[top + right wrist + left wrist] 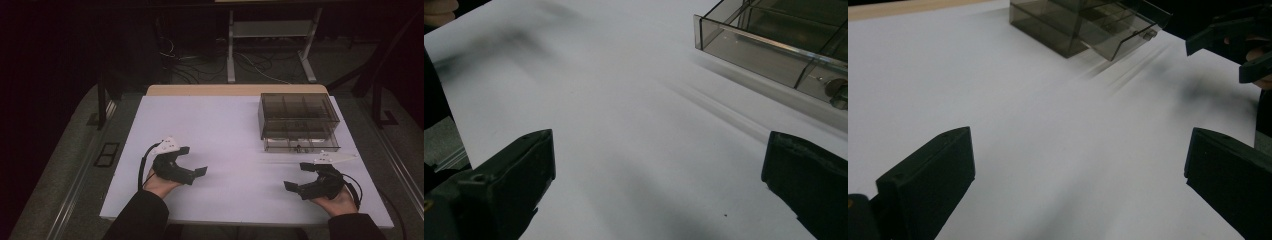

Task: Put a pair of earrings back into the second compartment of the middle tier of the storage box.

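Smoked plastic drawer box point(298, 121) at far right corner of surface point(220, 145). Looks light, rigid, slick, brittle; best grip: small front knob point(838, 90). My left claw point(193, 160) and right claw point(298, 176) both wide, empty, near edge.

We see a dim room: the white table point(225, 150) is the one bright surface, evenly lit from above, while the edges of the high view sink into black. Soft smeared shadows streak the upper right of both gripper views. The near jaws look slightly soft.
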`<state>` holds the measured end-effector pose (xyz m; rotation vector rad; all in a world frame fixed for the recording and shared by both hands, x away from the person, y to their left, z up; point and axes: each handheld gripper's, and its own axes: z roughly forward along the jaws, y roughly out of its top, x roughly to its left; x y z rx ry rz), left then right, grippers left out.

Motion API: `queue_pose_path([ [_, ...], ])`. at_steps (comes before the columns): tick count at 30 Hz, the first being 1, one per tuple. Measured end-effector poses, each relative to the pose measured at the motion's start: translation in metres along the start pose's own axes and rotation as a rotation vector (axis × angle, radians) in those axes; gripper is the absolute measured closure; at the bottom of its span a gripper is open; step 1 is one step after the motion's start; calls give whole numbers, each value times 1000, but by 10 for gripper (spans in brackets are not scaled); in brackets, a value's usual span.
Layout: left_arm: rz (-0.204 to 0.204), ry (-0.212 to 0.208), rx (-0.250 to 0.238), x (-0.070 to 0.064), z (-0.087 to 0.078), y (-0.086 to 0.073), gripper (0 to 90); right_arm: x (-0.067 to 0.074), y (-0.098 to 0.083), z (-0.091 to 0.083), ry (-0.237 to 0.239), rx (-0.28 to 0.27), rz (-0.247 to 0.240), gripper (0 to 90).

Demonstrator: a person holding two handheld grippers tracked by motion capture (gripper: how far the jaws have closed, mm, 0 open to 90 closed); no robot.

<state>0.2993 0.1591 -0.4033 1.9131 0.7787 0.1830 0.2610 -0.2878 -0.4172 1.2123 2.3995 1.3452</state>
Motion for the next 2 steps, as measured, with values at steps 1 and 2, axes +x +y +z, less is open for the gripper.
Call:
queue_pose_path([
  [1,-2,2,1,1,-1,-4,0,0,0,0,0,1,-1,3],
  [2,-9,3,4,2,-2,-6,0,0,0,0,0,1,0,3],
])
